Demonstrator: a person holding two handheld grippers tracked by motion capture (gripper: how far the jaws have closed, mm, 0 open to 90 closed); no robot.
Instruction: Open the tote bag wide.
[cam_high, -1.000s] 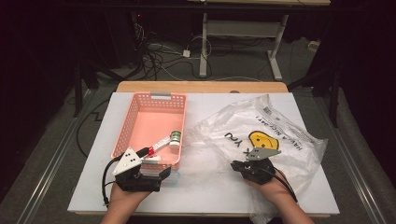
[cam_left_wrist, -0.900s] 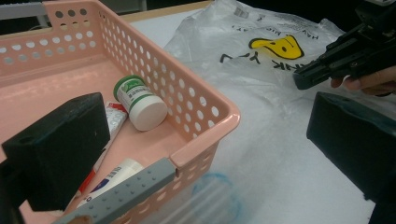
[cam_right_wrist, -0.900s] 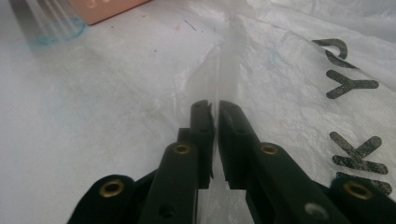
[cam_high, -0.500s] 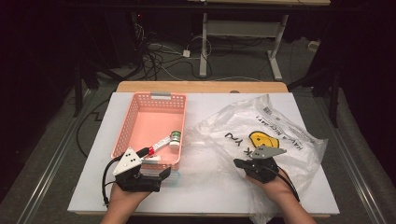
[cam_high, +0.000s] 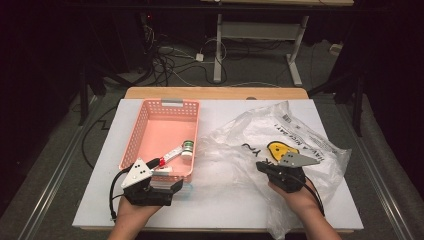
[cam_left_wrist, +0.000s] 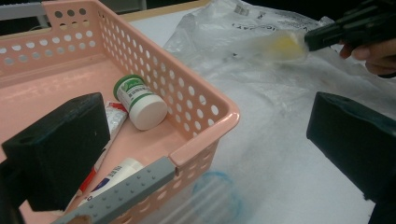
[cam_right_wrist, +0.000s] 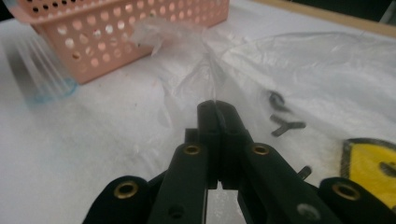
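Most of the job looks ahead, going by how things lie. The white table (cam_high: 225, 212) carries everything. The biggest thing on it is the clear plastic bag (cam_high: 235, 142), crumpled flat on the right half and touching the basket's side, with a yellow label (cam_high: 276, 149) printed on it. I can't tell whether anything is inside it yet. Next, the pink basket (cam_high: 145, 117) sits on the left half, upright. The right tongs (cam_right_wrist: 217, 112) are clamped tight on a thin fold of the bag's film near its basket-side edge, so the bag is gripped but low, and its mouth isn't spread. The left tongs (cam_high: 156, 181) are spread wide at the basket's near corner, one jaw inside and one outside over the table, gripping nothing. In the basket there's a white tube (cam_left_wrist: 114, 175) by the near wall, a thinner red-ended tube (cam_left_wrist: 112, 120) touching it, and a green-labelled bottle (cam_left_wrist: 140, 100) on its side against the right wall. My guess is a bag-and-basket transfer. Done: a hold on the bag. Left: opening it and moving all three items. By the corner there's a blurred clear thing with a blue rim (cam_left_wrist: 215, 198), can't identify it.
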